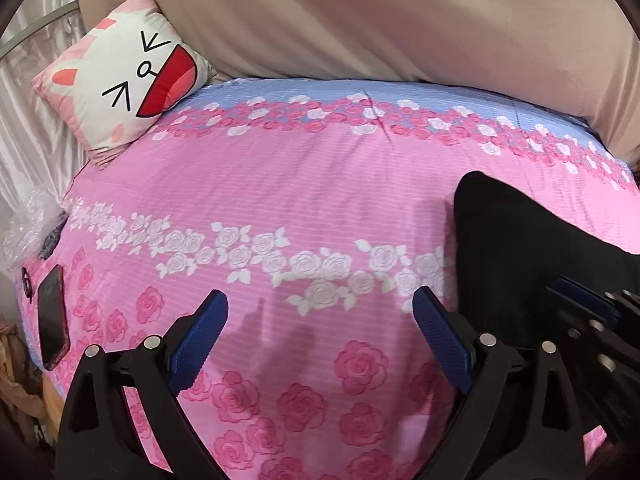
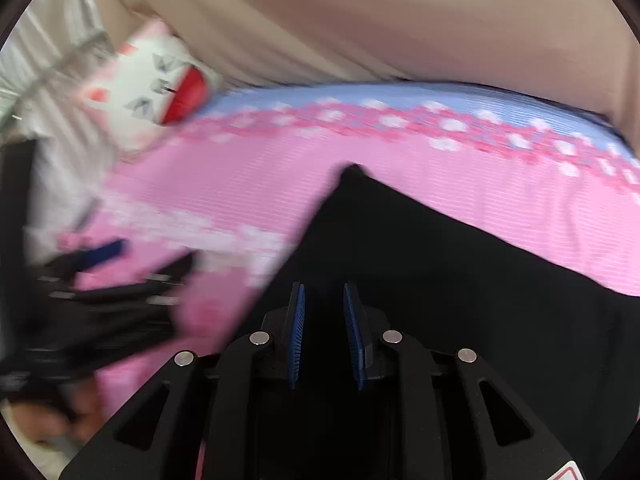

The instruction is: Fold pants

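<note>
The black pants [image 2: 420,256] lie on a pink floral bed sheet [image 1: 280,200]. In the left wrist view they show at the right [image 1: 512,248]. My left gripper [image 1: 320,304] is wide open and empty above the sheet, just left of the pants. My right gripper [image 2: 324,292] is over the pants with its blue pads [image 2: 298,332] a narrow gap apart; black cloth fills the gap, and I cannot tell if it is pinched. The right gripper also shows at the right edge of the left wrist view [image 1: 588,304], and the left gripper shows blurred in the right wrist view [image 2: 104,256].
A cat-face cushion [image 1: 128,84] lies at the bed's far left corner. A beige fabric backdrop [image 1: 360,20] rises behind the bed. A dark phone [image 1: 52,316] lies near the bed's left edge, beside bubble wrap [image 1: 32,224].
</note>
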